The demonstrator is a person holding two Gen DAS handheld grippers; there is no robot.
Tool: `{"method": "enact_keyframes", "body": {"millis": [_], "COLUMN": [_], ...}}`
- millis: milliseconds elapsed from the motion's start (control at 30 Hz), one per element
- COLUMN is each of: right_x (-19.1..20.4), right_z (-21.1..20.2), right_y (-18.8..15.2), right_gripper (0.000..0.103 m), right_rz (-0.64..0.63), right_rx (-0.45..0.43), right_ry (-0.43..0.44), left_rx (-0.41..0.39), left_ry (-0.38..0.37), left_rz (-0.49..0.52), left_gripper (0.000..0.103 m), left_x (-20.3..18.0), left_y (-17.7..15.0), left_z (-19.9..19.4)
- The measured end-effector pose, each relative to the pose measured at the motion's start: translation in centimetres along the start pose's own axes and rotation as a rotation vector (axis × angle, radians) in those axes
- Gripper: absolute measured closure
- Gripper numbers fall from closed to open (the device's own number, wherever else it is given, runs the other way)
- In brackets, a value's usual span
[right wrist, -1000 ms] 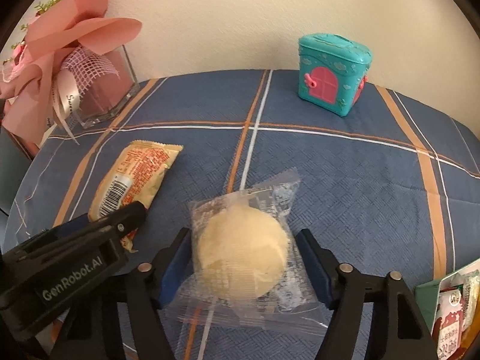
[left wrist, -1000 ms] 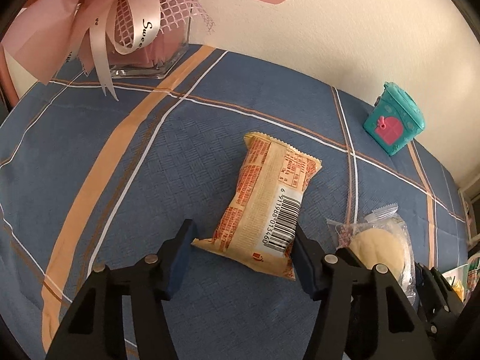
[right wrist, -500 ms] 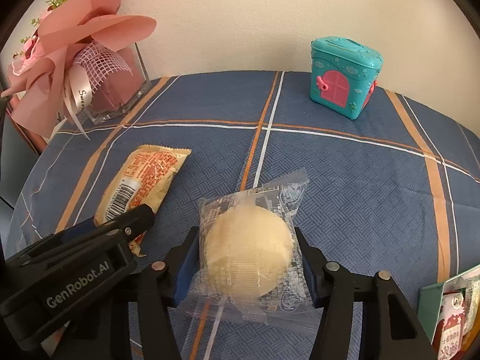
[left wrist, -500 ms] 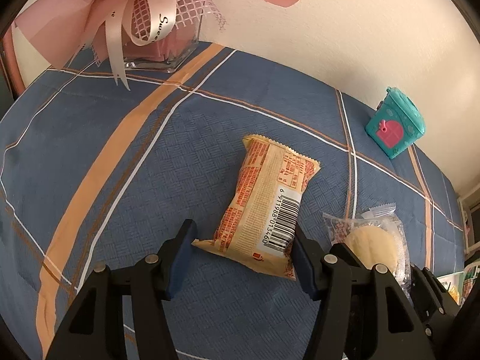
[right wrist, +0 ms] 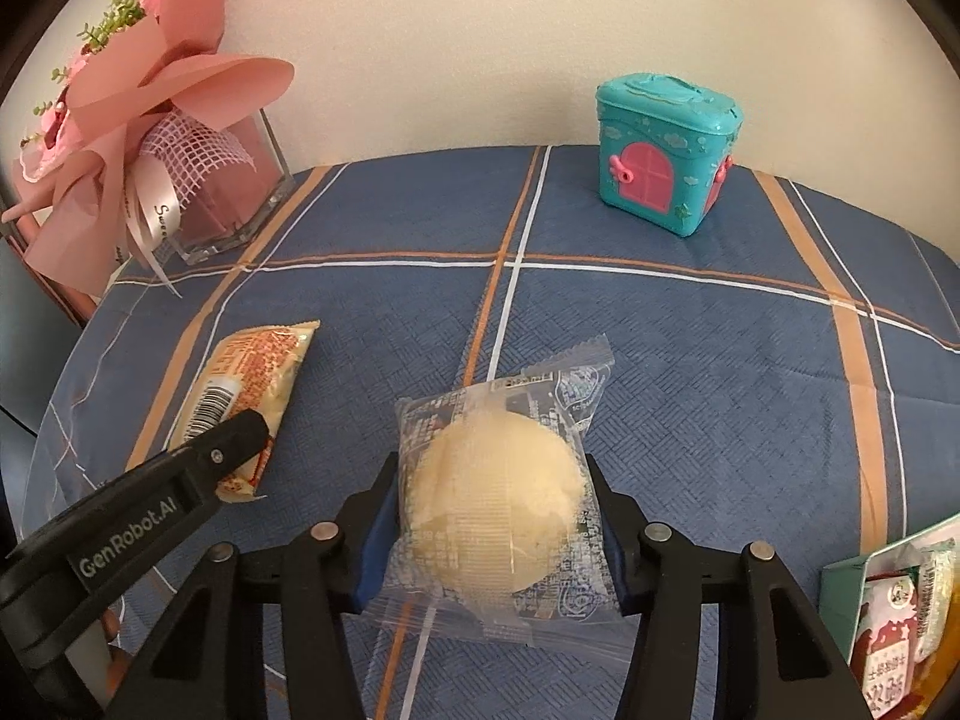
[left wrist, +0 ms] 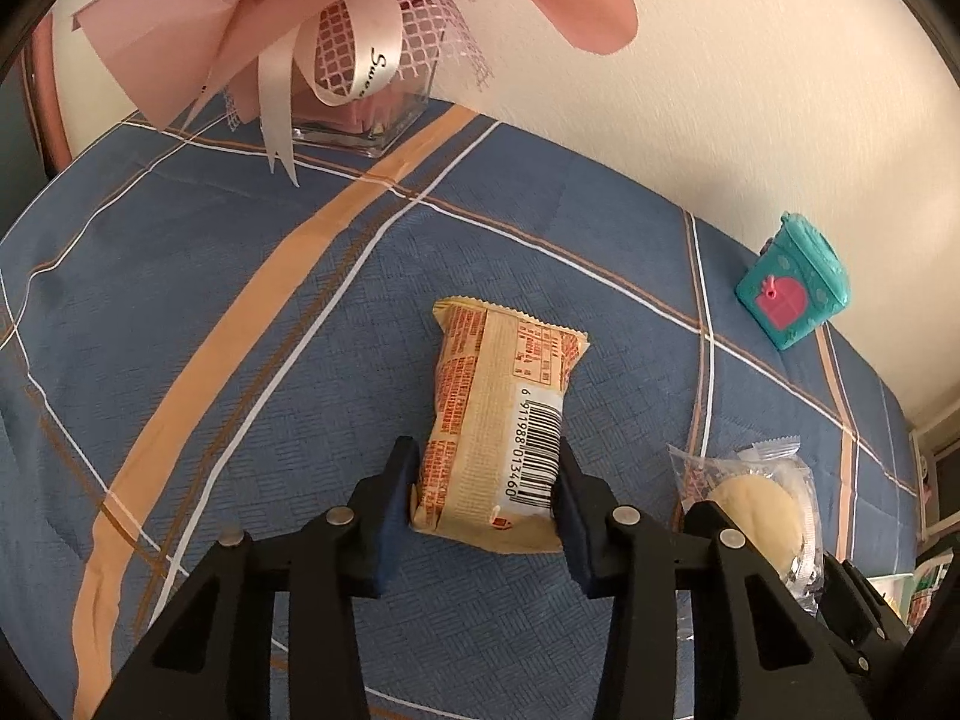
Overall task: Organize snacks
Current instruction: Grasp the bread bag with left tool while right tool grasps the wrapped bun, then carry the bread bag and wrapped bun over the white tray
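My left gripper (left wrist: pixel 485 495) is closing, and its pads already press the long sides of the orange snack packet (left wrist: pixel 501 426) at the barcode end. The packet lies flat on the blue plaid tablecloth (left wrist: pixel 240 372), well in front of the glass vase (left wrist: pixel 360 120) that holds the pink bouquet. My right gripper (right wrist: pixel 492 531) is closing too, its blue pads against the clear wrapper of the round cream bun (right wrist: pixel 495 495), which sits to the right of the packet, well in front of the teal toy house (right wrist: pixel 663 153). Handling judgement: both items look light. The packet's film is likely slick and air-cushioned, so it should give before it holds; a grip across the filled body, not the crimped seam, seems safest. The bun looks soft and crushable, and its loose wrapper could slide, so a gentle squeeze at its widest part is called for. A green snack box (right wrist: pixel 840 588) shows at the right edge.
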State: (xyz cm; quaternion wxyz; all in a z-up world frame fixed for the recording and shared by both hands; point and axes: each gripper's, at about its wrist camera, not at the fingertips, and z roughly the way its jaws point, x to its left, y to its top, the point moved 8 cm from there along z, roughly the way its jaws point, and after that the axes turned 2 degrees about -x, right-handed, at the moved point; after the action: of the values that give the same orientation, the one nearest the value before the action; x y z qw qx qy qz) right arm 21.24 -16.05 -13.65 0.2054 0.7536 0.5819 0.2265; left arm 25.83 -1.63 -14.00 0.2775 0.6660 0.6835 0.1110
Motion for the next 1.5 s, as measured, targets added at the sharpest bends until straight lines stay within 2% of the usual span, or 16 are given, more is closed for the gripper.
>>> {"method": "enact_keyframes", "body": {"millis": [500, 733, 1067, 1300, 1500], "right_x": [-1.2, -2.6, -2.7, -4.0, -4.6], "right_z": [-1.6, -5.4, -11.1, -13.4, -15.4], "right_y": [0.4, 0.5, -0.2, -2.4, -4.2], "right_gripper": [0.046, 0.046, 0.046, 0.046, 0.046], "right_rz": [0.035, 0.072, 0.092, 0.128, 0.133], "right_rx": [0.018, 0.014, -0.01, 0.018, 0.026], "right_ry": [-0.027, -0.055, -0.042, -0.062, -0.07], "left_rx": [-0.006, -0.012, -0.026, -0.038, -0.024], "left_ry": [-0.039, -0.052, -0.038, -0.053, -0.075], "left_rz": [-0.023, -0.024, -0.04, -0.043, -0.057], "left_gripper": [0.059, 0.059, 0.059, 0.059, 0.059], "left_x": [-1.3, -2.9, -3.5, -4.8, -5.6], "left_y": [0.6, 1.2, 1.0, 0.2, -1.7], "left_z": [-2.5, -6.3, -11.7, -15.1, -16.7]}}
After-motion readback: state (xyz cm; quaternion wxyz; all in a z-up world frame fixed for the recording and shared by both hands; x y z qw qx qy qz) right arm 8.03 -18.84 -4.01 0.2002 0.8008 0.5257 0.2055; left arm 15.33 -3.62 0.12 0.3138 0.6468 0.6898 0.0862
